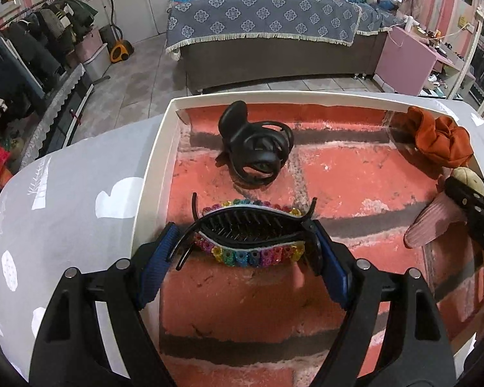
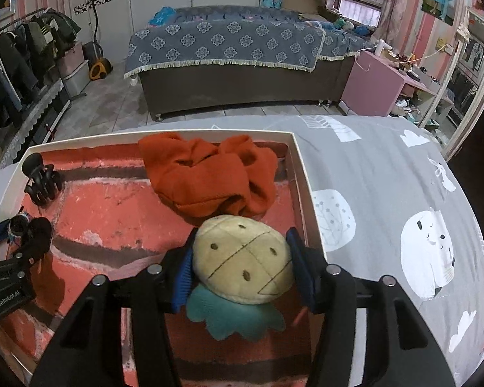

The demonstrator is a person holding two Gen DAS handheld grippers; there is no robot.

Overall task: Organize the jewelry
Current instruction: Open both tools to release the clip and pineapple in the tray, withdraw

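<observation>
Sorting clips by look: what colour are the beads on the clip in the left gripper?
Rainbow: multicoloured beads on a black hair clip, clearest in the left wrist view.

The left tool (image 1: 245, 242) grips a rainbow-beaded hair clip (image 1: 248, 235) above the brick-patterned tray (image 1: 164, 148).

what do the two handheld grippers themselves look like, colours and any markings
Both match: the left gripper and right gripper have matte black plastic wedge-shaped finger arms with triangular cutouts, round silver screw heads, and ribbed blue pads. Seen from the right wrist view, the left one's black body carries white "GenRobot.AI" lettering. No cables or sleeves show.
</observation>
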